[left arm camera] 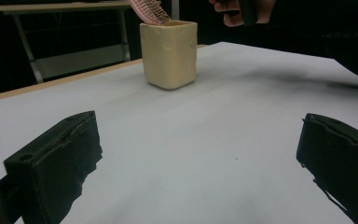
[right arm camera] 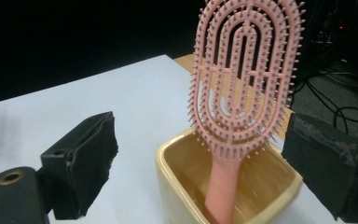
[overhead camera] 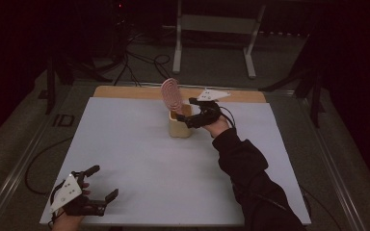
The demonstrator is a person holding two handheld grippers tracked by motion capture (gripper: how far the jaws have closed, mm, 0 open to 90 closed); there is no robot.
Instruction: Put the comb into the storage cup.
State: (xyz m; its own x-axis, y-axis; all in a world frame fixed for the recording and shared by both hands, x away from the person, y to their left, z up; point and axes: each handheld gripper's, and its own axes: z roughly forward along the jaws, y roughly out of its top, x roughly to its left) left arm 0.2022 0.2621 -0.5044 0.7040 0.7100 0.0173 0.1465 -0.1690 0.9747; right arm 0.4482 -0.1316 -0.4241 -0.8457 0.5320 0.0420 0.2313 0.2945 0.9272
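brush: the pink hairbrush (right arm camera: 242, 88) stands handle-down in the cream cup (overhead camera: 179, 126), bristled head up above the rim and tilted a little away from your right hand.
long axis: near upright, so the handle runs down into the cup and the head is the part you can reach.
cup: on the white counter (overhead camera: 139, 159), toward the far edge, near the middle.
right gripper (overhead camera: 191, 113): your nearer hand by far; it sits just beside the cup at rim height, jaws spread wide and holding nothing, the brush lying straight ahead between them.
left gripper (overhead camera: 99, 182): well apart, at the near left corner of the counter, jaws open and empty, pointed toward the cup.
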